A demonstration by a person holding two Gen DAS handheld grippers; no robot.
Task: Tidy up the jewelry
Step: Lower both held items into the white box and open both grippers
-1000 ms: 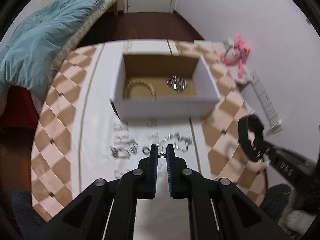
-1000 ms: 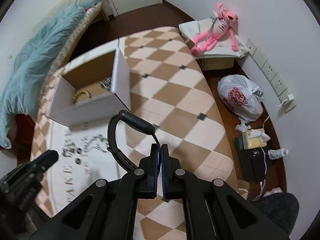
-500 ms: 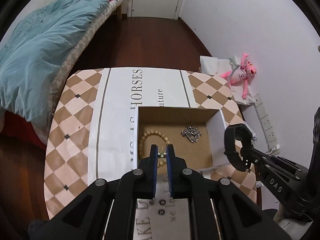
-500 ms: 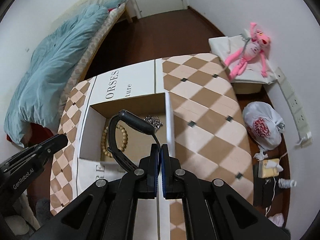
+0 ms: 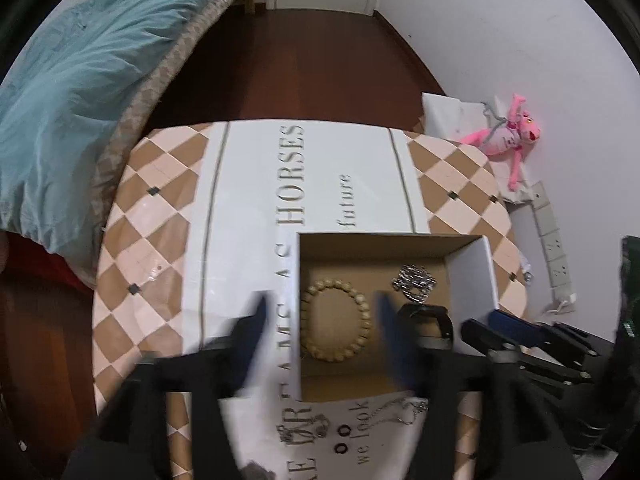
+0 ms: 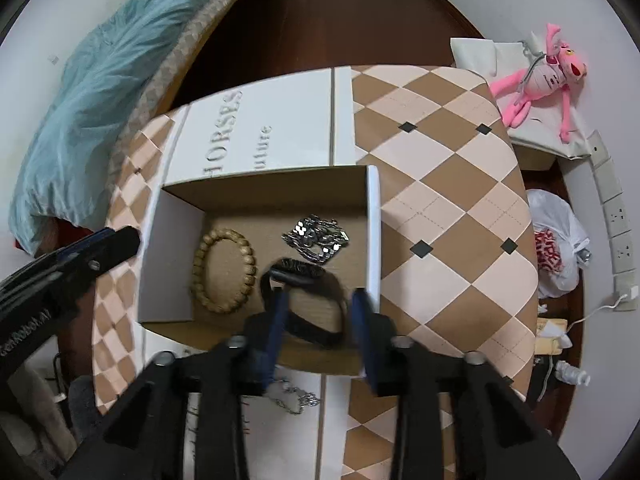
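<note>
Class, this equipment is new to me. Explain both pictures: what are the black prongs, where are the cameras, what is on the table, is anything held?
No robot: a person holds a two-fingered tool in each hand, each with a wide-angle camera looking along its fingers. One picture is from the left tool, the other from the right tool. On the table stands an open box holding a beaded bracelet, a silver chain bracelet and a black band; a thin chain lies outside. Both tools have just been opening: the band lies between the right tool's fingers, apparently released; the left grips nothing.
</note>
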